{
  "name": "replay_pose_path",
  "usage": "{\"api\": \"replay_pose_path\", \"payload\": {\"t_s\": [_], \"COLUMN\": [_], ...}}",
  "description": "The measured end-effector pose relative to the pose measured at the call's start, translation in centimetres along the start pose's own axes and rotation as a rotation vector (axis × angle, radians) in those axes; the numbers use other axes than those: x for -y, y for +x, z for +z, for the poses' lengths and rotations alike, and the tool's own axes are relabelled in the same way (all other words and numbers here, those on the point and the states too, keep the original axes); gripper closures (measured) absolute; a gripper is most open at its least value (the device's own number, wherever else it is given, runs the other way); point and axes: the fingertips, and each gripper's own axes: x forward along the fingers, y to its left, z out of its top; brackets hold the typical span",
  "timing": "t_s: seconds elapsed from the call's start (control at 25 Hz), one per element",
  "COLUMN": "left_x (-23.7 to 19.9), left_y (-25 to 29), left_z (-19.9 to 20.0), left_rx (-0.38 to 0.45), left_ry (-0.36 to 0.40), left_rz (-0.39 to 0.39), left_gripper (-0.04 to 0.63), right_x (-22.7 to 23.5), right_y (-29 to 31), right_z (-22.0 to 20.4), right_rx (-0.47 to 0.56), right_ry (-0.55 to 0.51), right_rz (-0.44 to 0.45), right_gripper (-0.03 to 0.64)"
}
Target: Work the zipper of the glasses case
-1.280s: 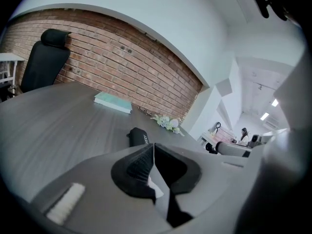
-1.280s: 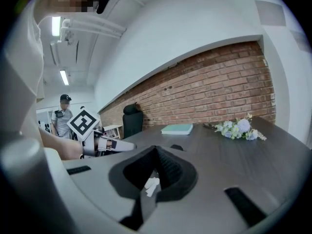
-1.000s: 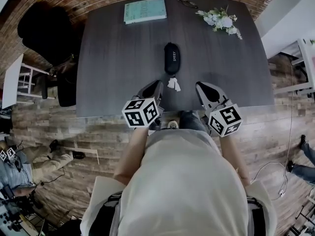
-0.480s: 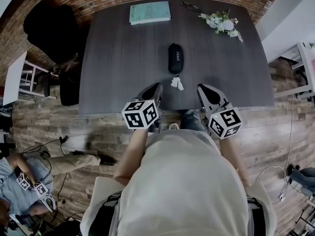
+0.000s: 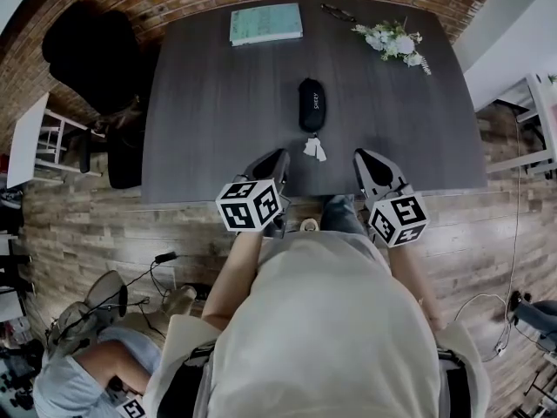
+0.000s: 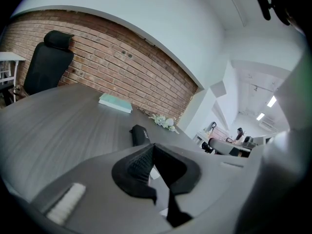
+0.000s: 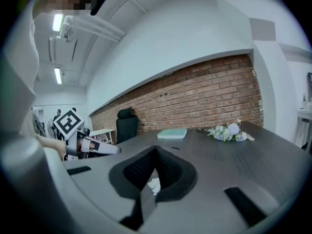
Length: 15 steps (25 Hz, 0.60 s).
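Black glasses case lies mid-desk, its long side running toward the near edge, with white tags at its near end. I hold the left tool and right tool over the near edge, flanking the tags and clear of the case. Both tools have their jaws together with nothing gripped.

At frame centre, your glasses case was black with small pale lettering; the tag at its lower end was white. The table was dark grey with fine wood grain. Your left gripper and right gripper were grey and black, each bearing a black-and-white square-marker cube. At upper centre, the book was teal; at upper right, the flowers were white with green leaves.
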Motion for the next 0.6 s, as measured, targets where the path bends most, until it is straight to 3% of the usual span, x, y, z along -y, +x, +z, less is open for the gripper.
{"api": "replay_pose_path", "payload": {"t_s": [0.6], "left_x": [0.61], "left_y": [0.65], "left_z": [0.06], "left_rx": [-0.010], "left_ry": [-0.008], "left_rz": [0.000], "left_gripper": [0.586], "right_x": [0.57], "right_y": [0.55], "right_z": [-0.10], "right_rx": [-0.018], "right_ry": [-0.004], "right_rz": [0.032], "right_gripper": [0.617]}}
